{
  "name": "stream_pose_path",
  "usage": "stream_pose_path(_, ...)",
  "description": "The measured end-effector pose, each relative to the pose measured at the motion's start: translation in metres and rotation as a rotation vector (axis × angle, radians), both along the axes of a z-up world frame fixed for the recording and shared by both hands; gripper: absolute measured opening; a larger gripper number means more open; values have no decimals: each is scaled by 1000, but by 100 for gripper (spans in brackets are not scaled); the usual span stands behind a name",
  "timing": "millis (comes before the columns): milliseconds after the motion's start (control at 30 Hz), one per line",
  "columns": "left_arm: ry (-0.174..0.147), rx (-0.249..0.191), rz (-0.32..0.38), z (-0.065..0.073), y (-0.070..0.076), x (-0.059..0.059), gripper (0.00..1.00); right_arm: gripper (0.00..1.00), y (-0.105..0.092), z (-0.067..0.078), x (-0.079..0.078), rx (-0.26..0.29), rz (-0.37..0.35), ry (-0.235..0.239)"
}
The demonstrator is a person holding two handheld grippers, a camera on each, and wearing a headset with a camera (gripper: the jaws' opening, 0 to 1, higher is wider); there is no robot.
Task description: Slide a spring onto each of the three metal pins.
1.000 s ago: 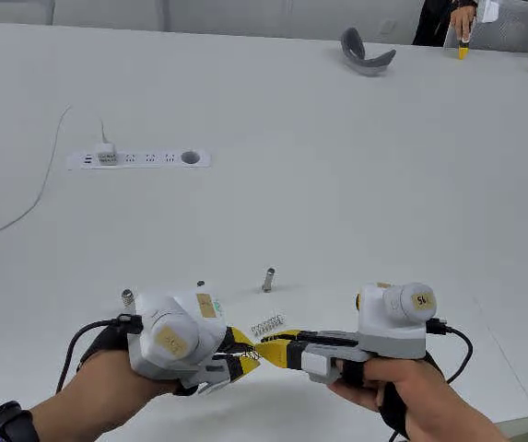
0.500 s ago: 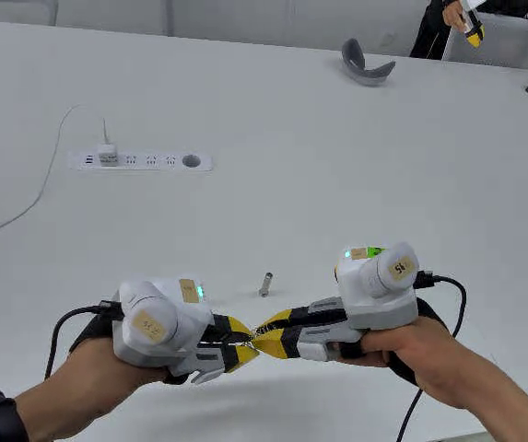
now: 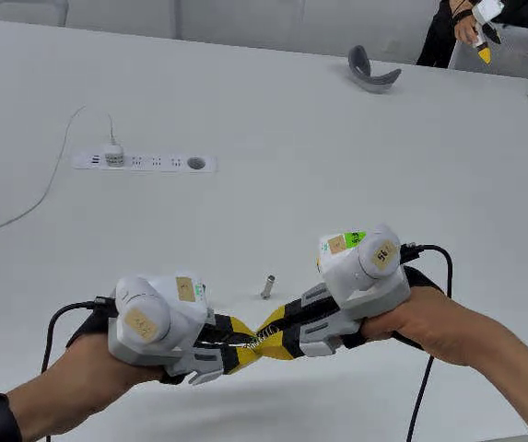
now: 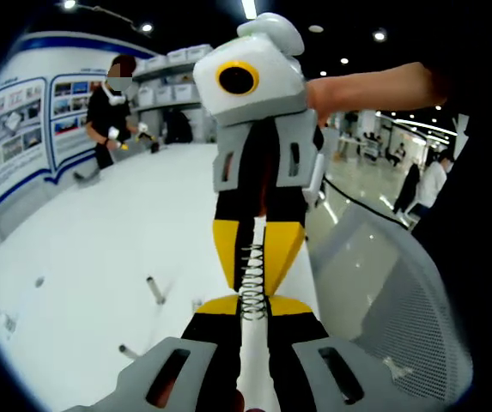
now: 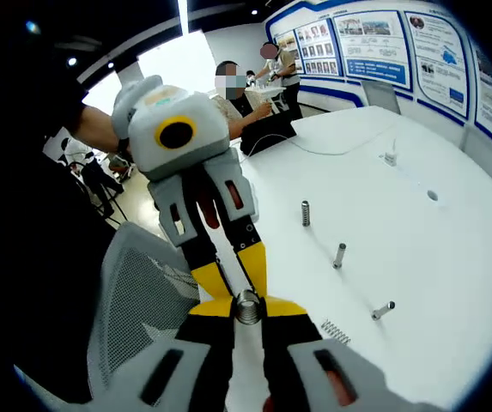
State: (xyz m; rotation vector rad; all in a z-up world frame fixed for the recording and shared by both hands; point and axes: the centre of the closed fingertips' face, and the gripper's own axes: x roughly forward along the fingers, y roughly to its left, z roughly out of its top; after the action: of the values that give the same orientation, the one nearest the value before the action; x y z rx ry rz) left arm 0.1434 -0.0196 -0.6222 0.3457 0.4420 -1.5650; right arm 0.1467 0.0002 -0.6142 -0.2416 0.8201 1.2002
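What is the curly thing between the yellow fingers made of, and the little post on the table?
The spring looks like thin bare steel wire: silvery-grey, shiny coils. The pin seems to be solid metal too, dull grey with a faint shine, though it is small here.

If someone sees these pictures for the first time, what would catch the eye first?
The left gripper and the right gripper meet tip to tip low in the head view, with a spring held between them. Just beyond them a pin stands on the white table. In the right gripper view a far pin already wears its own spring.
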Motion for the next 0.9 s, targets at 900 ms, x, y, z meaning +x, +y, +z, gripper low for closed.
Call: stream_pose_path(900, 48, -23, -13, -9, -13, 2, 20, 12, -18, -6, -5, -24, -73, -7)
